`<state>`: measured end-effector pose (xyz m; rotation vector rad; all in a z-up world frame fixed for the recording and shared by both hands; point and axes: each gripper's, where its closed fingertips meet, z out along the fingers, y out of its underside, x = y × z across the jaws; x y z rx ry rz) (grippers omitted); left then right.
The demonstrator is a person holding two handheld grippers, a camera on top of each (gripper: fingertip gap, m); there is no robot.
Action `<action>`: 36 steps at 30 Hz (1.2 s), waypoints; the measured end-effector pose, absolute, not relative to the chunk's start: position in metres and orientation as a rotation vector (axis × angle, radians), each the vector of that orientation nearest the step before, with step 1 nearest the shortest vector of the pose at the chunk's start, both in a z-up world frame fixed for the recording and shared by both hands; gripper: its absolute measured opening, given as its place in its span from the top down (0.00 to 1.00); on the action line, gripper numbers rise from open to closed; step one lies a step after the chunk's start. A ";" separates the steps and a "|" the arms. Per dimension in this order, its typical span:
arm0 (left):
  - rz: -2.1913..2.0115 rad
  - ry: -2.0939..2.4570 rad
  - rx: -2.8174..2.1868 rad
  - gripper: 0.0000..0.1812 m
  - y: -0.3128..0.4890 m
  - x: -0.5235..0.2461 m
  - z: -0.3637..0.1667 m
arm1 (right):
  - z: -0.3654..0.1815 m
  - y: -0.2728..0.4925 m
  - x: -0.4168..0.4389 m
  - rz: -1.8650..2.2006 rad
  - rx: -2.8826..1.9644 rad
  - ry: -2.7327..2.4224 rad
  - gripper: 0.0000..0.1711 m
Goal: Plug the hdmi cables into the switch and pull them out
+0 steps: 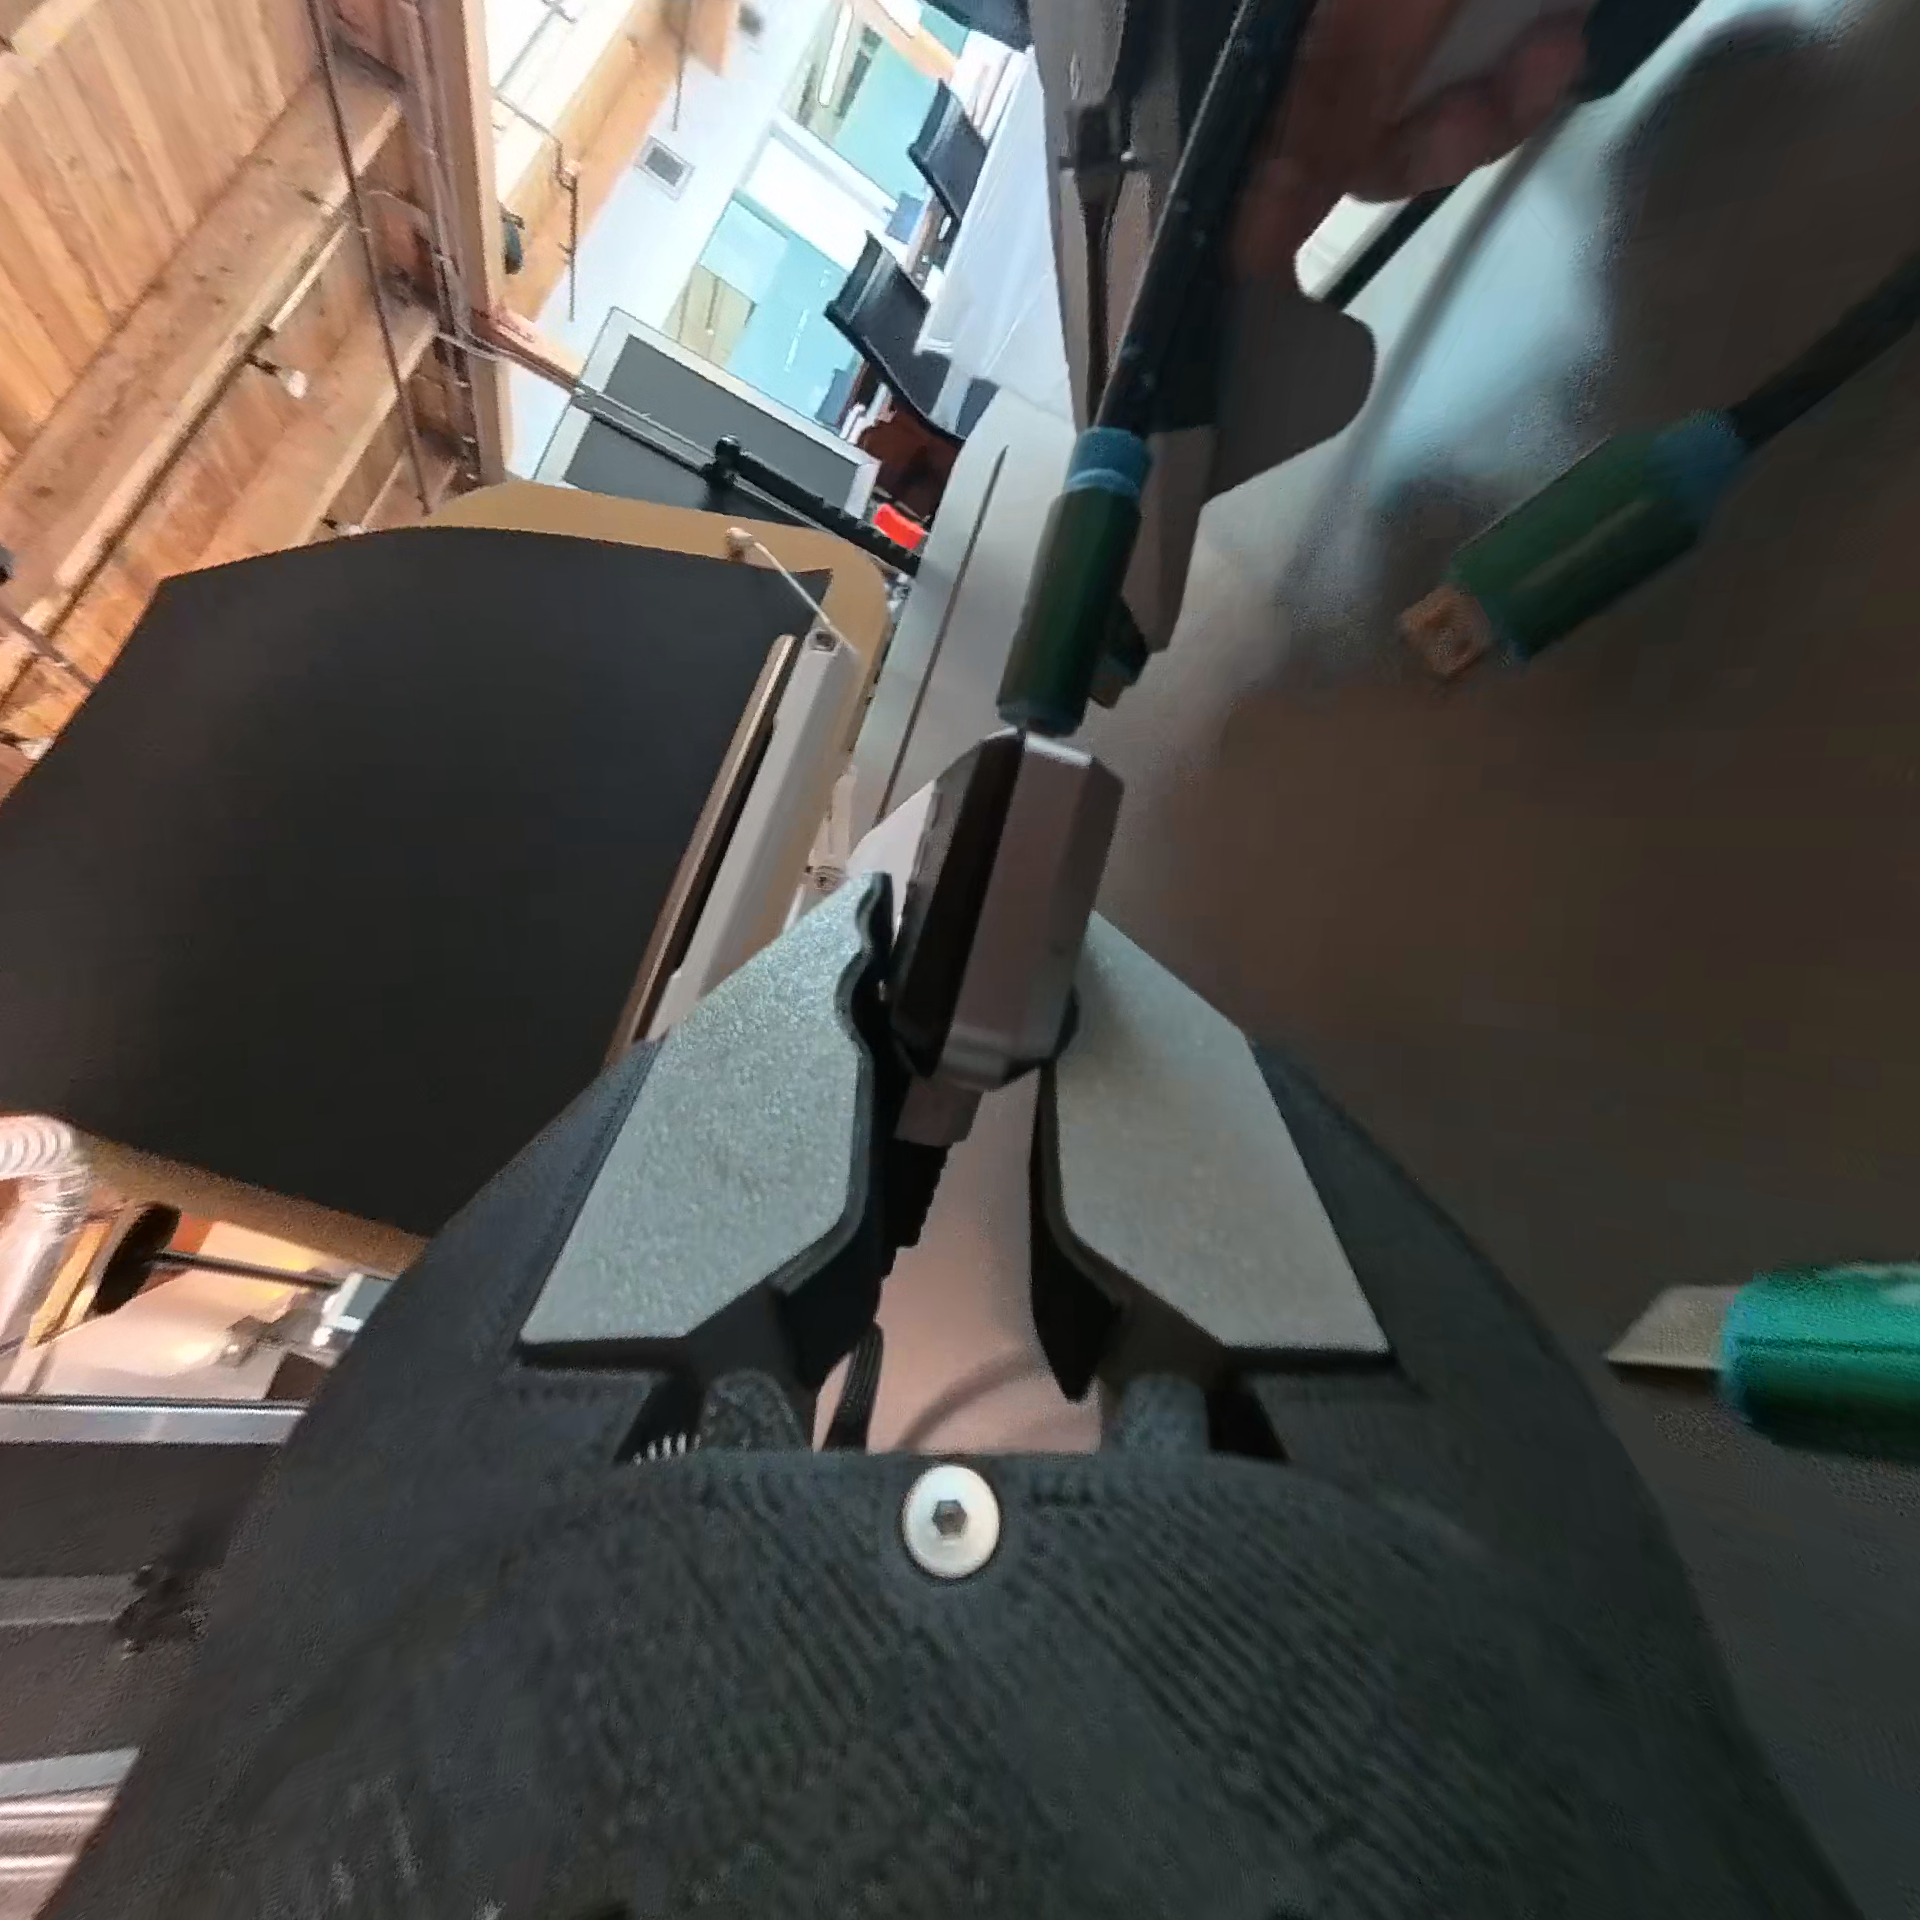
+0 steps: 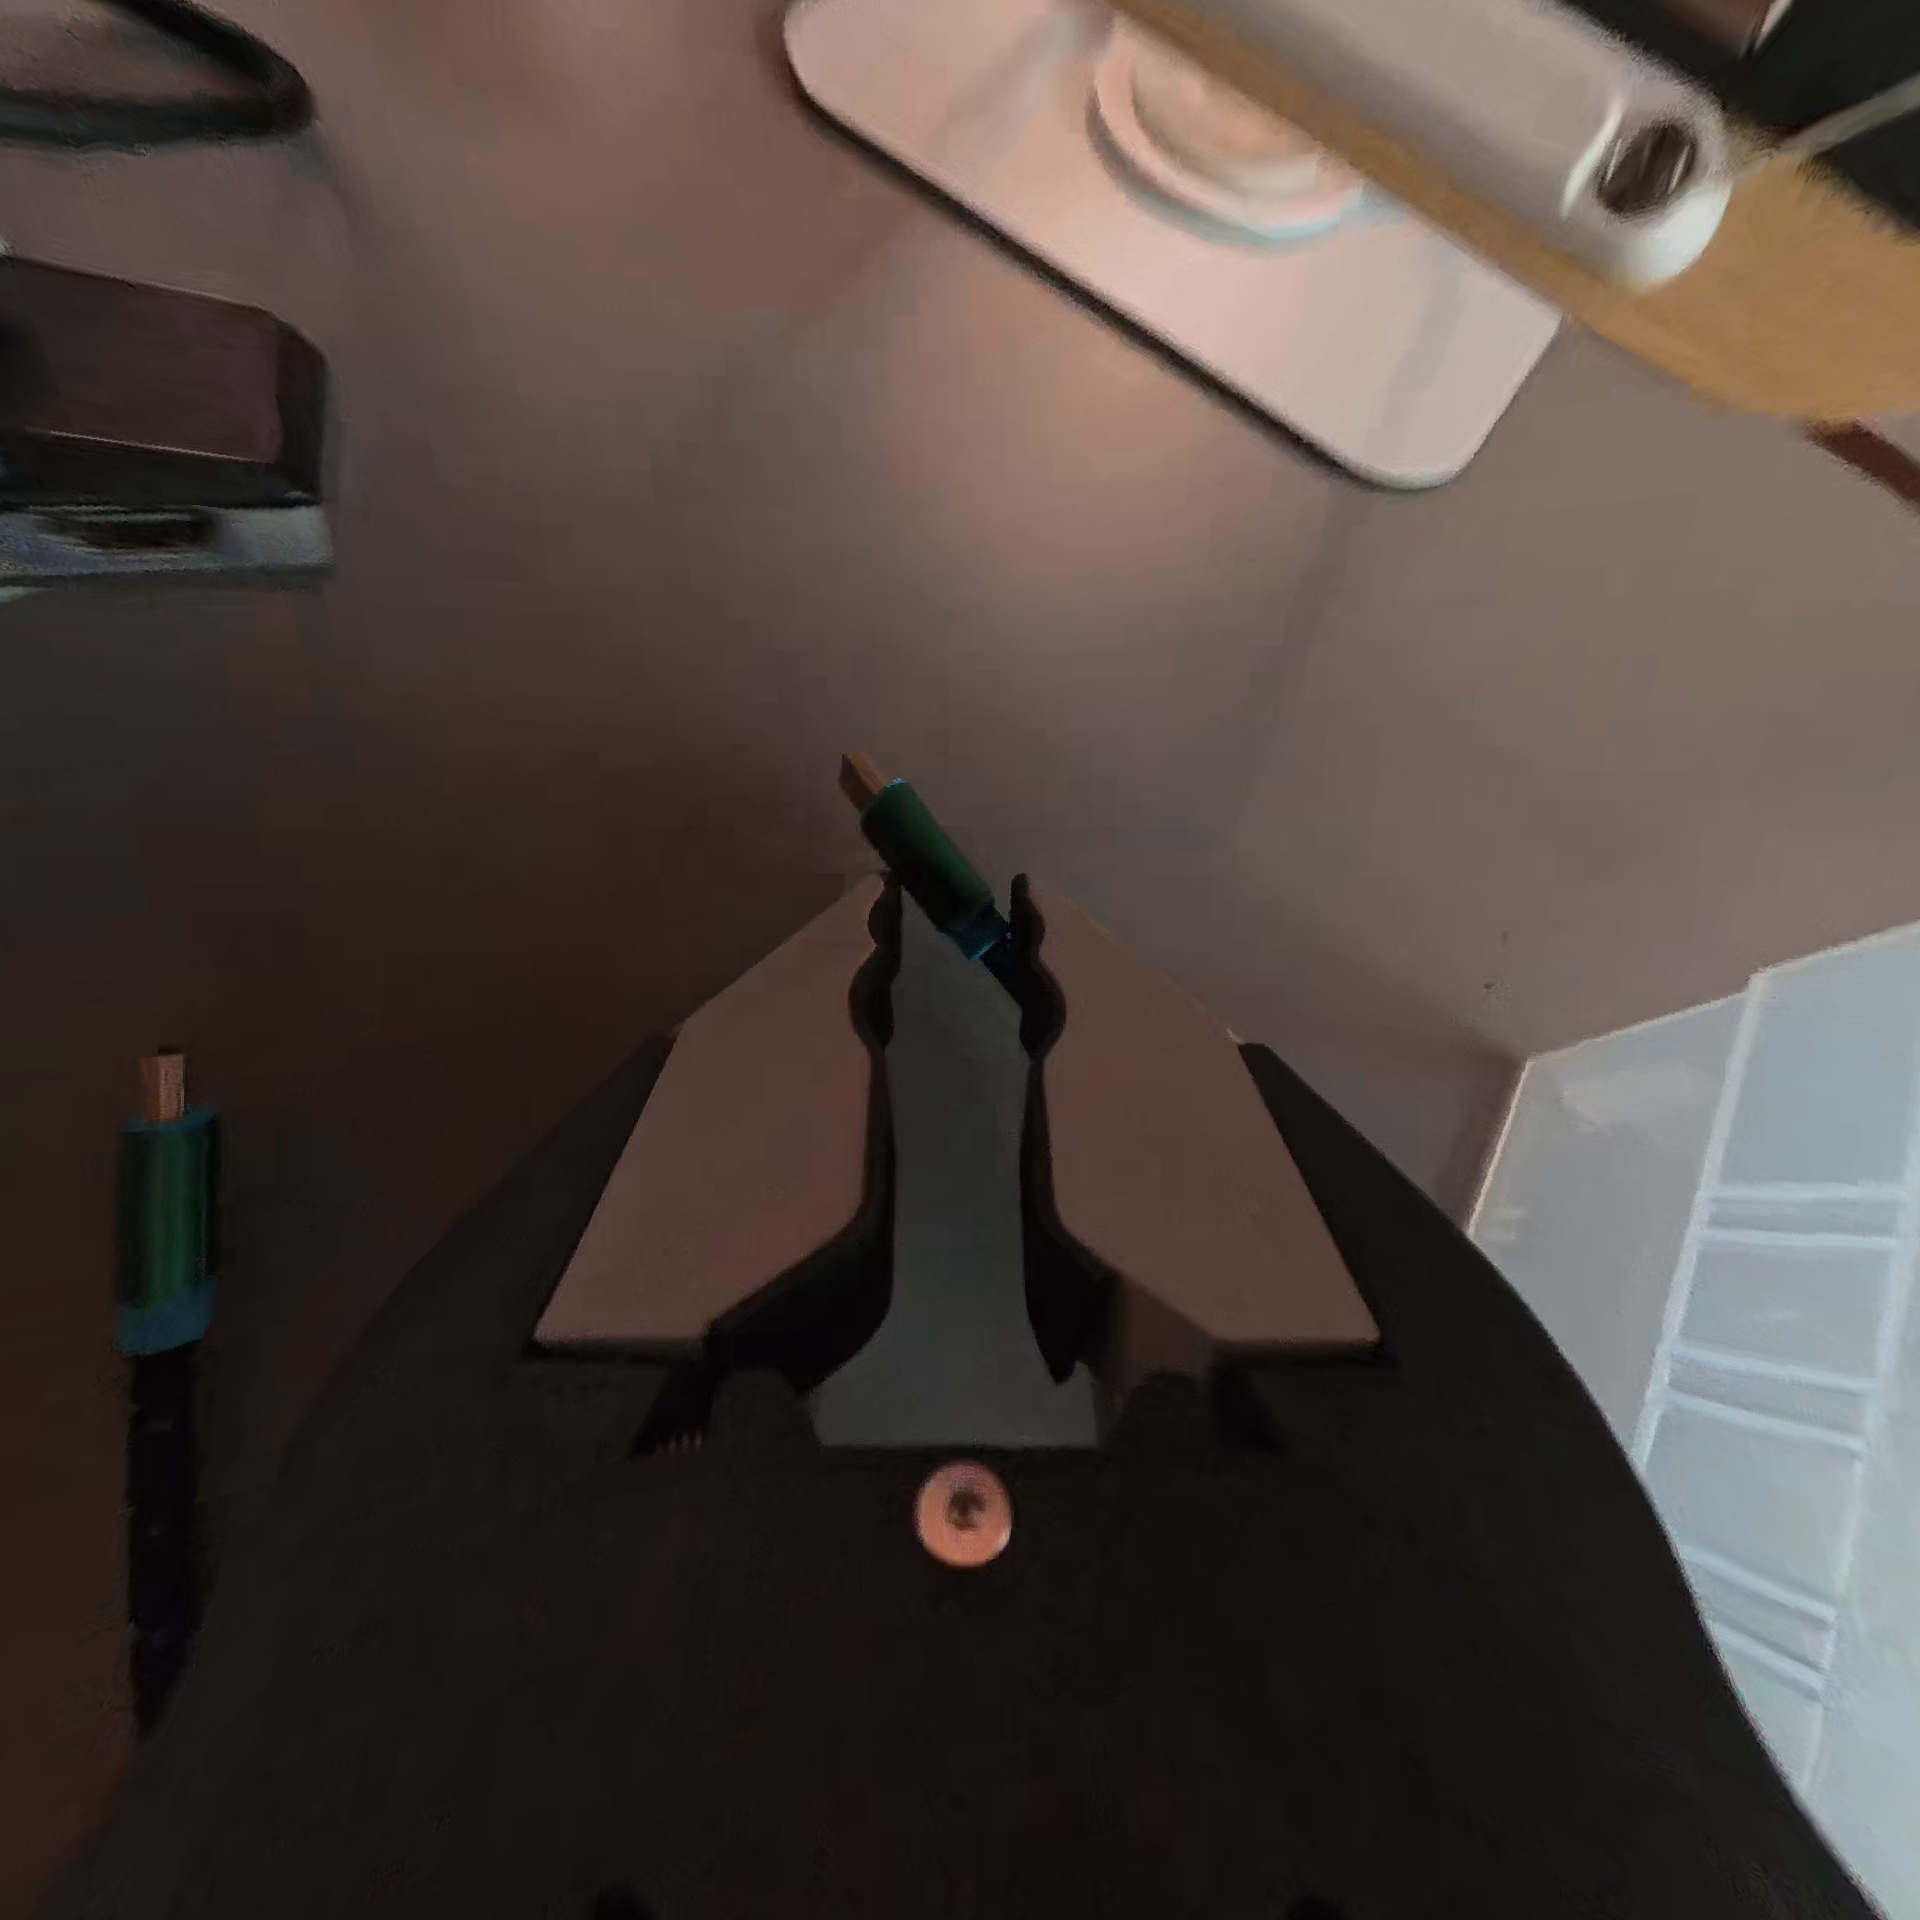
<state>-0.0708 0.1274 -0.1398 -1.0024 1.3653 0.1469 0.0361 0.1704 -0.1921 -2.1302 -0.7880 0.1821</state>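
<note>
My left gripper [image 1: 987, 925] is shut on the silver and black HDMI switch [image 1: 1039, 883], held off the brown table. A green HDMI plug [image 1: 1070, 592] on a black cable meets the switch's far end. A second green plug [image 1: 1558, 540] lies further right with its gold tip bare, under the blurred right gripper. In the right wrist view my right gripper [image 2: 956, 914] is open. That green plug [image 2: 925, 862] lies slanted just past its tips, its blue collar by the right fingertip [image 2: 1029, 935]. A third green plug [image 2: 166, 1216] lies at the left.
A silver monitor stand base [image 2: 1143, 208] sits ahead of the right gripper. A white box [image 2: 1714, 1351] stands at the right. A blurred dark block with a silver edge [image 2: 156, 416] is at the left. A black panel [image 1: 364, 831] stands left of the switch. The left gripper's tips are roughly 12 centimeters from the right gripper's.
</note>
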 end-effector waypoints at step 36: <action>0.275 1.321 -0.913 0.86 0.131 -0.080 -0.120 | -0.192 0.081 0.013 0.405 -2.224 -0.769 0.74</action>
